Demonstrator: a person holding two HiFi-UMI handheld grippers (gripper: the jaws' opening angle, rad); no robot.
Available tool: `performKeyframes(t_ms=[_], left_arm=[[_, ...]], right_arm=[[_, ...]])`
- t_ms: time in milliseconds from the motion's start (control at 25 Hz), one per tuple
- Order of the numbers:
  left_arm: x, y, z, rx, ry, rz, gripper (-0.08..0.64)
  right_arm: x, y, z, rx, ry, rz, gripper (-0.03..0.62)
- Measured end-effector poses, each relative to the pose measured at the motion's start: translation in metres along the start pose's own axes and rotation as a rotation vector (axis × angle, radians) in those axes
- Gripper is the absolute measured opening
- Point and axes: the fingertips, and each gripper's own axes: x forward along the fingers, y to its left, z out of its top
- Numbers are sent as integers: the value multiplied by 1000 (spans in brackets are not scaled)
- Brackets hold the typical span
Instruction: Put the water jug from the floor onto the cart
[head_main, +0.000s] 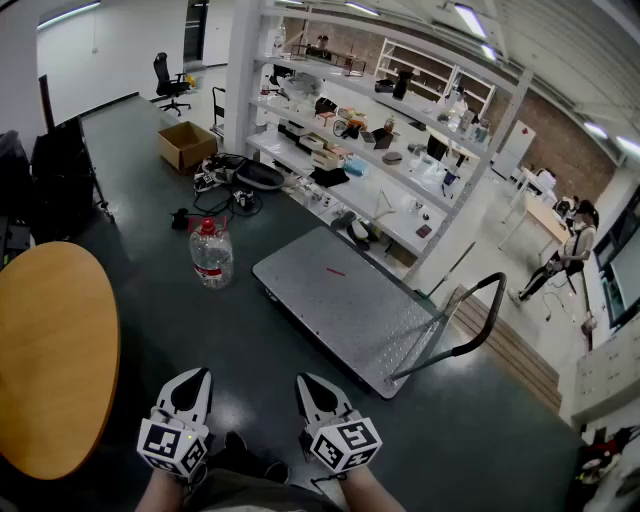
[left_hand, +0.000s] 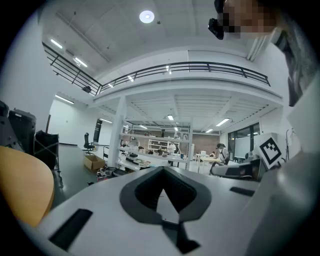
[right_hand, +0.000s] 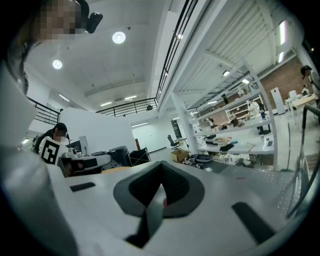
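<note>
The water jug (head_main: 212, 255), clear plastic with a red cap, stands upright on the dark floor just left of the cart. The cart (head_main: 345, 300) is a low grey flat platform with a black handle (head_main: 470, 335) at its near right end; nothing lies on it. Both grippers are low at the bottom of the head view, well short of the jug. My left gripper (head_main: 195, 380) (left_hand: 162, 172) has its jaws together and holds nothing. My right gripper (head_main: 308, 385) (right_hand: 161, 172) is shut and empty too. The cart's deck (right_hand: 260, 175) shows to the right in the right gripper view.
A round wooden table (head_main: 55, 350) sits close at the left. White shelving (head_main: 370, 130) full of items runs behind the cart, with cables and bags (head_main: 235, 180) and a cardboard box (head_main: 185, 145) on the floor. Black cases (head_main: 55, 175) stand at far left. A person (head_main: 570, 250) stands far right.
</note>
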Motion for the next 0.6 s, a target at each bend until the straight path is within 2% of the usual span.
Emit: performKeyframes(t_ms=[600], left_arm=[[15,39,-8,-21,45,47,5]], right_arm=[[42,0,-3,-3,41,30,-11]])
